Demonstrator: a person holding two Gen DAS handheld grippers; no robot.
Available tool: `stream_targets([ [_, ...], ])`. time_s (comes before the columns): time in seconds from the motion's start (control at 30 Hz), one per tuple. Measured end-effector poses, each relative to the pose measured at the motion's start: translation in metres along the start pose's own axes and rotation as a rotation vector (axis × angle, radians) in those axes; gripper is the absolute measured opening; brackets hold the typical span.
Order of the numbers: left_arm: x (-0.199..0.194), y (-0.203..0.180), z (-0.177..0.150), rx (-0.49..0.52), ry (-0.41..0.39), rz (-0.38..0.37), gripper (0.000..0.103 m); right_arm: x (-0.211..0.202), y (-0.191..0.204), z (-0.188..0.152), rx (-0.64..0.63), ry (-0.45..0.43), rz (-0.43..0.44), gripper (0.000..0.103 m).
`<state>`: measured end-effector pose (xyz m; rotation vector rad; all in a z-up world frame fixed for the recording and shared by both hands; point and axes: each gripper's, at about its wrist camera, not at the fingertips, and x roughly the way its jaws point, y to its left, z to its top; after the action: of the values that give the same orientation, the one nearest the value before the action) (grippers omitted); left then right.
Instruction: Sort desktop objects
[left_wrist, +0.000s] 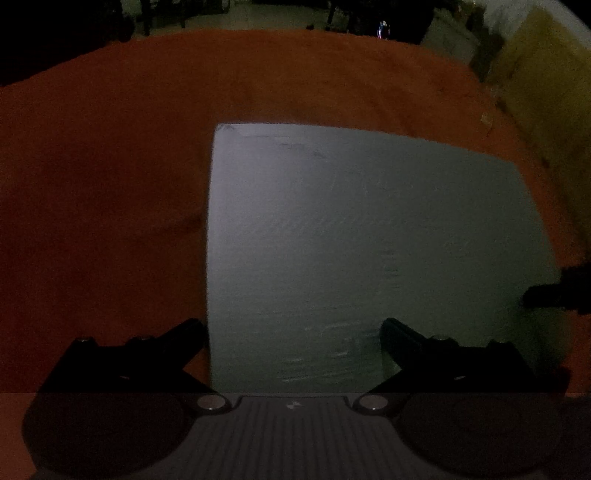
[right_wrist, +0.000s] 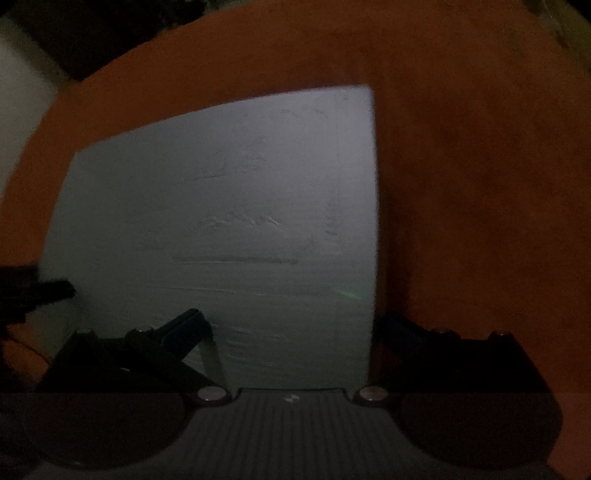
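Two grippers, left gripper (left_wrist: 293, 339) and right gripper (right_wrist: 291, 332), hover with jaws spread wide and empty over a scuffed grey board (left_wrist: 369, 251) lying flat on the orange-covered surface (left_wrist: 110, 184), dim room clutter beyond.

Dim room, orange-covered worktop

An orange cloth (left_wrist: 110, 155) covers the worktop; beyond its far edge lie a pale floor (left_wrist: 258, 16), dark furniture legs (left_wrist: 146, 22) and a yellowish board (left_wrist: 543, 85) at right.

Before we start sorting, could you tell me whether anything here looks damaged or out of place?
Only wear: the grey board on the orange cloth carries scratches and scuff marks. Nothing looks spilled or askew, though the pictures are dim.
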<state>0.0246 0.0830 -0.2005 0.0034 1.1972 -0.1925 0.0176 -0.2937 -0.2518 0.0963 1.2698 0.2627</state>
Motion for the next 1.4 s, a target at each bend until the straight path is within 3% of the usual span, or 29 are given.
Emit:
stream_targets([
  [0.1,-0.012,-0.007,0.016,0.003,0.044,0.012,0.103,-0.013,0.019,0.013,-0.067,0.014,-0.118,0.103],
  [0.17,-0.025,-0.009,0.026,-0.033,0.043,-0.019,0.102,-0.023,0.026,0.024,-0.036,0.022,-0.134,0.103],
  [0.3,-0.067,-0.021,0.04,-0.079,-0.028,-0.065,0.102,-0.055,0.033,0.037,0.163,-0.017,-0.109,0.103],
  [0.43,-0.119,-0.037,0.042,-0.074,-0.094,-0.105,0.102,-0.101,0.063,0.042,0.185,-0.138,-0.056,0.103],
  [0.5,-0.143,-0.048,0.044,0.005,-0.114,-0.11,0.102,-0.13,0.078,0.04,0.179,-0.211,-0.002,0.103],
  [0.63,-0.203,-0.065,0.035,0.12,-0.249,-0.05,0.102,-0.188,0.106,0.033,0.152,-0.331,0.076,0.103],
  [0.77,-0.241,-0.086,0.023,0.083,-0.318,0.021,0.102,-0.231,0.142,0.01,0.023,-0.402,0.005,0.103],
  [0.9,-0.256,-0.104,-0.007,0.087,-0.322,0.064,0.102,-0.237,0.15,-0.027,0.084,-0.363,0.009,0.103],
  [1.0,-0.251,-0.107,-0.03,0.015,-0.273,0.048,0.102,-0.228,0.158,-0.052,0.072,-0.333,-0.034,0.103],
  [1.17,-0.231,-0.092,-0.054,-0.087,-0.216,0.1,0.102,-0.206,0.159,-0.084,0.067,-0.294,-0.049,0.103],
  [1.23,-0.226,-0.085,-0.056,-0.109,-0.206,0.13,0.102,-0.196,0.159,-0.095,0.053,-0.258,-0.066,0.103],
  [1.4,-0.223,-0.08,-0.059,-0.132,-0.183,0.125,0.102,-0.183,0.148,-0.116,0.082,-0.202,-0.103,0.103],
])
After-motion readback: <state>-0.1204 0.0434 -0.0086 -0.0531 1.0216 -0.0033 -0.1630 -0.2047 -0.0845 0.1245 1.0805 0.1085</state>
